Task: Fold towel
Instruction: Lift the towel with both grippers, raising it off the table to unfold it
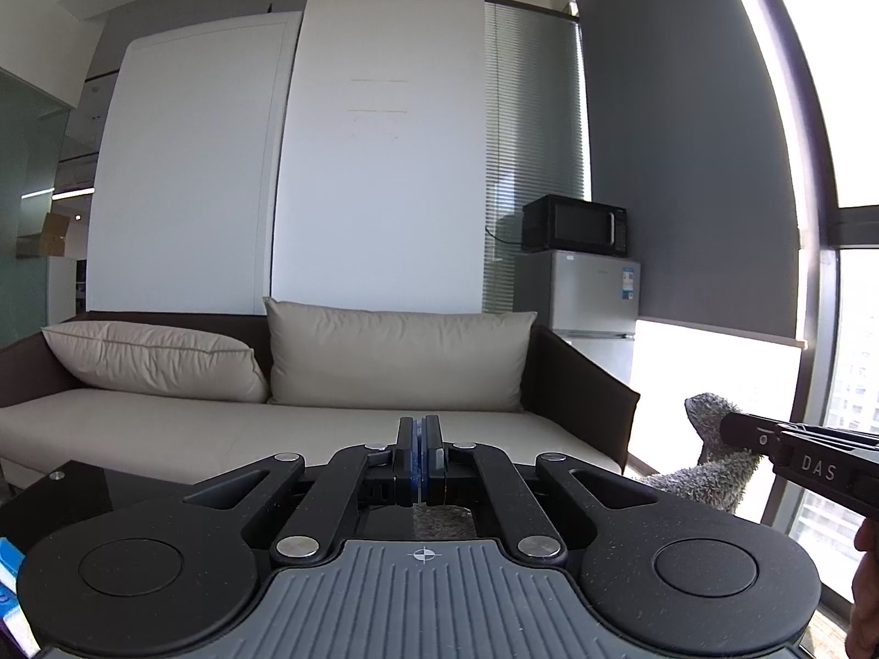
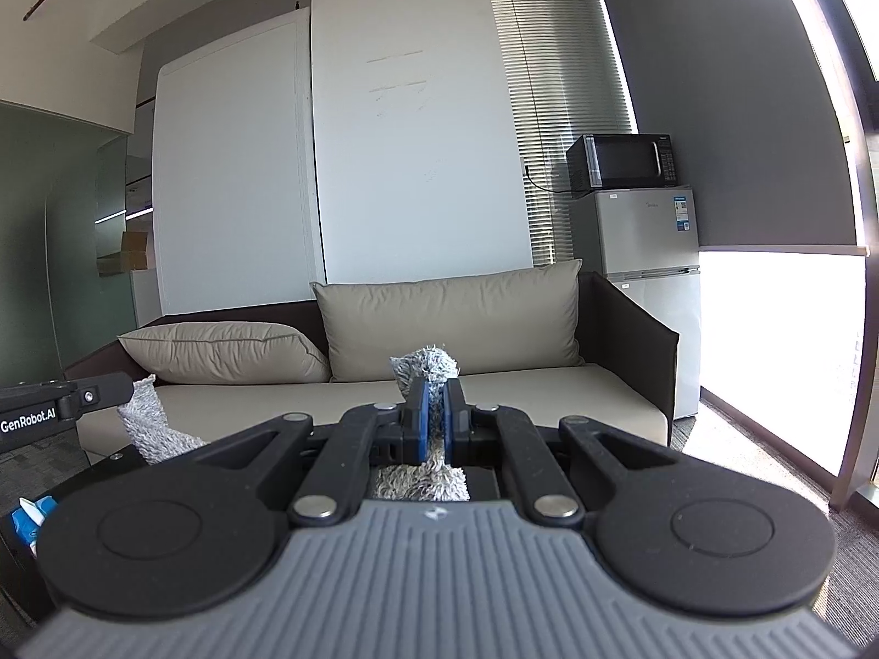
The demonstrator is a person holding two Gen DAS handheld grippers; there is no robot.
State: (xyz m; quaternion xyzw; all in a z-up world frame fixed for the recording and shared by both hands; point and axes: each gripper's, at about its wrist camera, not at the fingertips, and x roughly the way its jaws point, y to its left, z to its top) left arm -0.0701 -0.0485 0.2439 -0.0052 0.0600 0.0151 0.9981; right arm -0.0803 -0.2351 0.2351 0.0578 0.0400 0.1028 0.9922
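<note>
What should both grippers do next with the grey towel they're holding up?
Probably draw the two held corners apart until the towel hangs flat: the right gripper and the left gripper each pinch a corner in the air, and the cloth between looks slack and bunched.

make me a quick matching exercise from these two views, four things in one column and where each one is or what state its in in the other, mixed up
Things:
1. towel
2. microwave
3. cushions
4. right gripper

Places or states:
a. leaning on the sofa back
b. on top of the fridge
c. jaws shut on cloth
d. held up between both grippers

Pairs: 1-d, 2-b, 3-a, 4-c
</note>
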